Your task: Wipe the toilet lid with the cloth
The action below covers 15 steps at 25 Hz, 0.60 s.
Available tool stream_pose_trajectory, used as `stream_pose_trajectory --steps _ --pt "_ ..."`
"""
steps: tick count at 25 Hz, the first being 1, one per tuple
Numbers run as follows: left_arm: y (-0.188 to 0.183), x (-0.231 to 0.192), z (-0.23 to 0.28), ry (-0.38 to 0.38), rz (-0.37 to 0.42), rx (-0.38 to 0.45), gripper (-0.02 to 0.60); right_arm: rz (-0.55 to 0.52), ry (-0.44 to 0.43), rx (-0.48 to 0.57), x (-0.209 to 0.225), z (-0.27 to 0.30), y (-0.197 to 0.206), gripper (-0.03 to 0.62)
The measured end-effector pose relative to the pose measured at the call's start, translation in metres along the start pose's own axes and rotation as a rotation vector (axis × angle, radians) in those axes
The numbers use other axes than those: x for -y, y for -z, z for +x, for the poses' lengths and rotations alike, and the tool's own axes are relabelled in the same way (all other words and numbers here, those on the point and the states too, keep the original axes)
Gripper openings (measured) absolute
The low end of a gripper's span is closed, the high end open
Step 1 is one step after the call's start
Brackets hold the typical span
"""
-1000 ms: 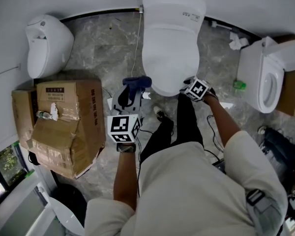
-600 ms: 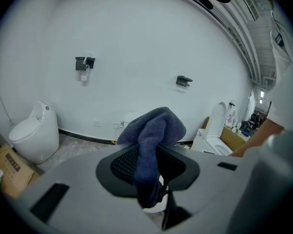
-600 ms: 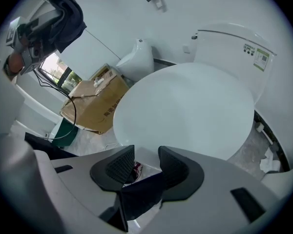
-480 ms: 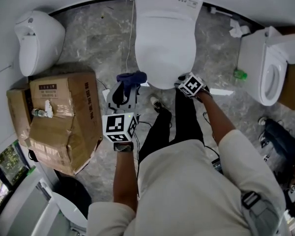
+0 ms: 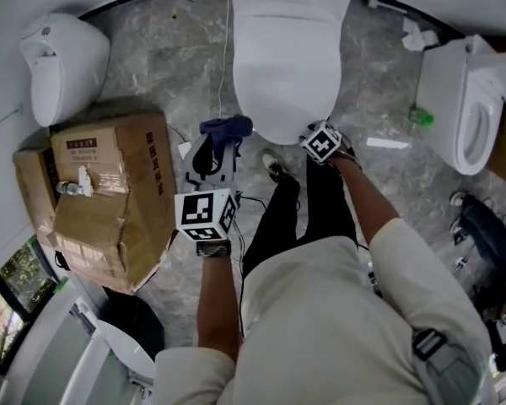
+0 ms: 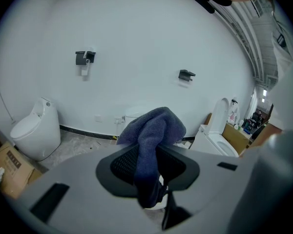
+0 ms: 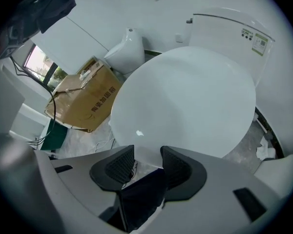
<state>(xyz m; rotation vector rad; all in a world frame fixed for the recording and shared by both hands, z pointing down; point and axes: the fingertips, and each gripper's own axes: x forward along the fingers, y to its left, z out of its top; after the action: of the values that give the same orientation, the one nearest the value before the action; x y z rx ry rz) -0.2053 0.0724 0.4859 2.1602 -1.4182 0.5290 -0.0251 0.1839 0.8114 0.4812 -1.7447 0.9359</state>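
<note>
Item: toilet lid (image 5: 287,66), white, shut flat, top middle of the head view; not yet wiped, by my reading.
Cloth: dark blue cloth (image 6: 154,130), bunched, off the lid, in the air just beside the toilet's left front.
Left gripper: left gripper (image 6: 149,164), clenched on the cloth; 1 fold stands above the pads, 1 tail hangs below.
Right gripper: right gripper (image 7: 146,161), jaws apart and empty, tipped steeply down at the lid's front rim, which shows in the gap; no pad seen pressing on it.
Risk 1: the cloth is pinched by a narrow fold, so dragging it across the lid could pull it out of the pads.
Risk 2: so thin a wad may let the hard jaw tips scrape the lid.
Risk 3: the right gripper sits in the wiping path at the front rim and could be struck.
Risk 4: cardboard box (image 5: 110,192) stands near on the left and may cramp that arm.
Hidden 1: the toilet's back end is cut off at the head view's top edge.
Hidden 2: the cloth blocks the lid in the left gripper view.
Hidden 3: the right jaws lie under their marker cube in the head view.
Hidden 4: any dirt on the lid cannot be made out.
</note>
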Motion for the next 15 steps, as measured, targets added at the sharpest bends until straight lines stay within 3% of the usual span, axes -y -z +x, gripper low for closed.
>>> stream_pose_trajectory --steps 4,15 --pt "0.003 0.002 0.007 0.008 -0.008 -0.011 0.100 0.056 -0.023 0.020 0.000 0.010 0.004 0.201" --pt "0.025 -0.013 0.021 0.007 -0.006 -0.066 0.100 0.075 -0.023 0.063 0.007 0.043 -0.001 0.225"
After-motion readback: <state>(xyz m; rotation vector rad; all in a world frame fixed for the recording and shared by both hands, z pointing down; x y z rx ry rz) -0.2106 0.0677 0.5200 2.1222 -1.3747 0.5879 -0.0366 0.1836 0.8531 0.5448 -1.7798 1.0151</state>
